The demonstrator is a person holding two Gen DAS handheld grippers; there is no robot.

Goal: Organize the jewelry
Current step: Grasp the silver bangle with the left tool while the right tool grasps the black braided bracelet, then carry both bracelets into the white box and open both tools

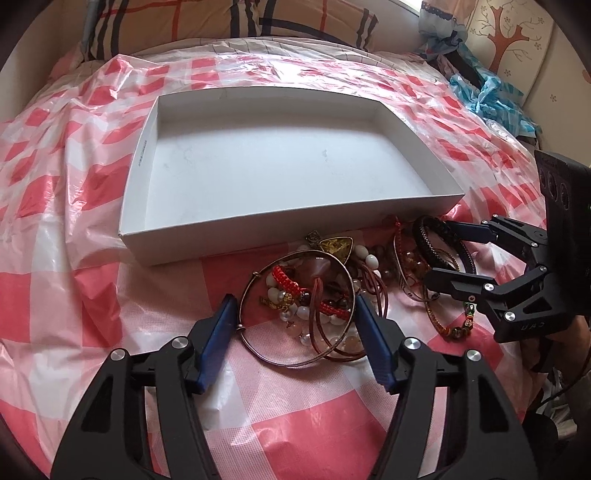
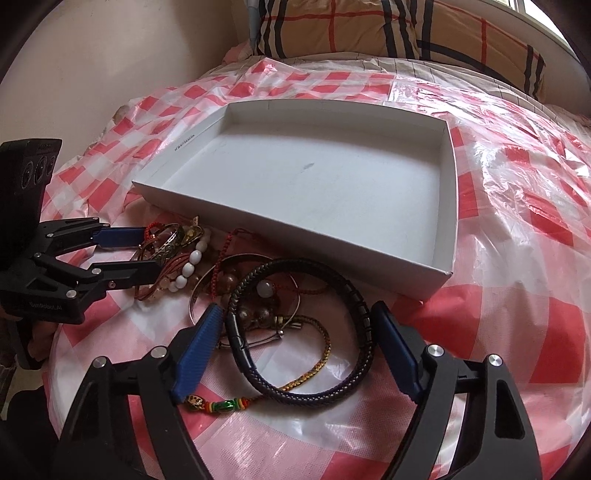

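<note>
Checked plastic sheet (image 1: pixel 55 295), bare white box (image 1: pixel 436 155), jewelry pile (image 1: pixel 332 288) beside it

Bedroom, daylight, bed w/ plastic cover

Red-and-white checked plastic sheet (image 1: pixel 92 177) spread crinkled over the bed, glossy w/ glare. Plaid pillow (image 2: pixel 369 26) in tan, black & red at the head. Plain cream wall (image 2: pixel 110 48) on one side; padded panel w/ brown tree print (image 1: pixel 513 37) on the other. Bright window strip (image 2: pixel 535 11) at top corner. Blue-striped crumpled plastic (image 1: pixel 491 96) at bed edge.
</note>
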